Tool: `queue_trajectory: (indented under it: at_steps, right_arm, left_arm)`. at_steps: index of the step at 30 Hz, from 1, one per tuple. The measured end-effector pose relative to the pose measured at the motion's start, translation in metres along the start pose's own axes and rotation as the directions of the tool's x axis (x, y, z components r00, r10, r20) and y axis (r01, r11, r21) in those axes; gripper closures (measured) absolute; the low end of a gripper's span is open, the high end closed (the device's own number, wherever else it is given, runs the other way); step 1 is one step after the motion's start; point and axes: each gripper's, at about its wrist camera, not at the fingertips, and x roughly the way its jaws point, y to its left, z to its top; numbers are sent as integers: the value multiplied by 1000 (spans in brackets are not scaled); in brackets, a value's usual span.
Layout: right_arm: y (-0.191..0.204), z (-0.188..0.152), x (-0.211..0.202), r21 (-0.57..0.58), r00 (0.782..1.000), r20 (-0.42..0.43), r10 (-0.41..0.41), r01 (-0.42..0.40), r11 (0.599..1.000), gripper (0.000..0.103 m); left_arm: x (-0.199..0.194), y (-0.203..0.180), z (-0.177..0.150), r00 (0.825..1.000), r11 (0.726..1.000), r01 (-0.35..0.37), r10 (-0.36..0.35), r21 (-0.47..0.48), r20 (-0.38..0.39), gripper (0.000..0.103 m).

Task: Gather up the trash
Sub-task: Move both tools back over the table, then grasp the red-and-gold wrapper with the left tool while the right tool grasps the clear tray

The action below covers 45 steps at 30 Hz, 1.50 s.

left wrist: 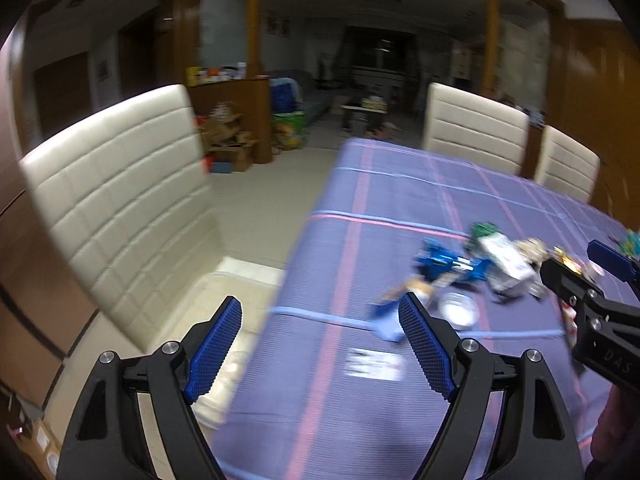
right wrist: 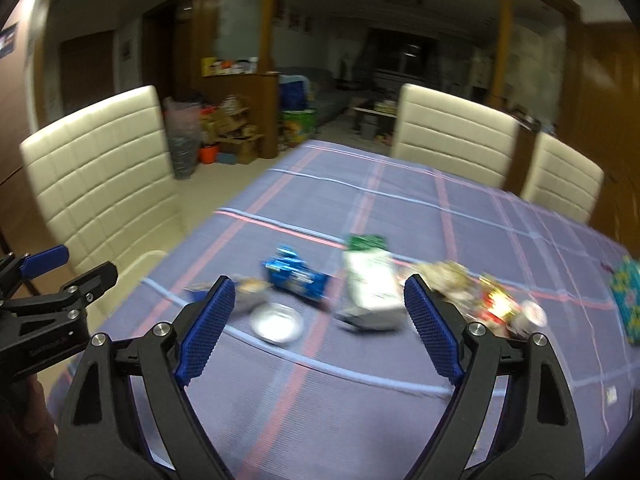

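Note:
Trash lies in a loose row on the purple plaid tablecloth (right wrist: 360,400): a blue snack wrapper (right wrist: 296,274), a white and green carton (right wrist: 370,280), a round foil lid (right wrist: 277,322), a crumpled brown wrapper (right wrist: 448,276), a red and gold wrapper (right wrist: 498,304). My right gripper (right wrist: 320,328) is open and empty above the table, short of the trash. My left gripper (left wrist: 320,344) is open and empty over the table's left edge; the blue wrapper (left wrist: 438,262) and carton (left wrist: 506,260) lie ahead to its right. Both views are motion-blurred.
Cream padded chairs stand at the left (right wrist: 100,172) and along the far side (right wrist: 452,140). A small white label (left wrist: 374,364) lies on the cloth. A green patterned item (right wrist: 628,300) sits at the table's right edge. Boxes and clutter (right wrist: 228,132) stand on the floor beyond.

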Motion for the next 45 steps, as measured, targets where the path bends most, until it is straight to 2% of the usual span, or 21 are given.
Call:
queue_trajectory:
  at_steps: [6,14,22,25,33,36,39,41,43,45]
  right_arm:
    - [-75,-25,-8,87,992,-28,-124,126,988,22]
    - [-162,-62,-6,115,969,-112,-219,231,966,23]
    - [-212,-83,15,75,951,-181,-249,266,961,23]
    - [-227,-91,25,73,948,-216,-235,256,964,23]
    - [-246,-103,48,111,947,-281,-152,190,976,23]
    - [-251,-103,53,152,947,-302,-113,165,975,32]
    - [-256,-104,54,190,951,-297,-83,144,971,52]
    - [-255,-103,54,184,952,-292,-89,147,972,56]
    - [-253,-104,54,182,953,-289,-89,146,972,57]
    - [-251,-105,51,186,955,-283,-90,147,971,57]
  left_arm:
    - [1,-80,-3,994,989,107,-105,103,-24,24]
    - [8,-171,-12,974,952,221,-205,211,-95,24]
    - [26,-243,-20,956,923,276,-235,269,-174,24]
    - [37,-265,-23,951,912,285,-231,293,-206,24]
    - [65,-293,-31,944,908,273,-189,318,-271,24]
    - [73,-295,-35,941,908,266,-171,323,-294,24]
    - [79,-296,-40,938,908,259,-155,330,-309,24]
    - [78,-295,-41,939,908,259,-157,330,-307,25]
    - [76,-294,-42,940,907,261,-161,331,-302,34]
    - [75,-293,-43,939,906,261,-159,332,-305,54]
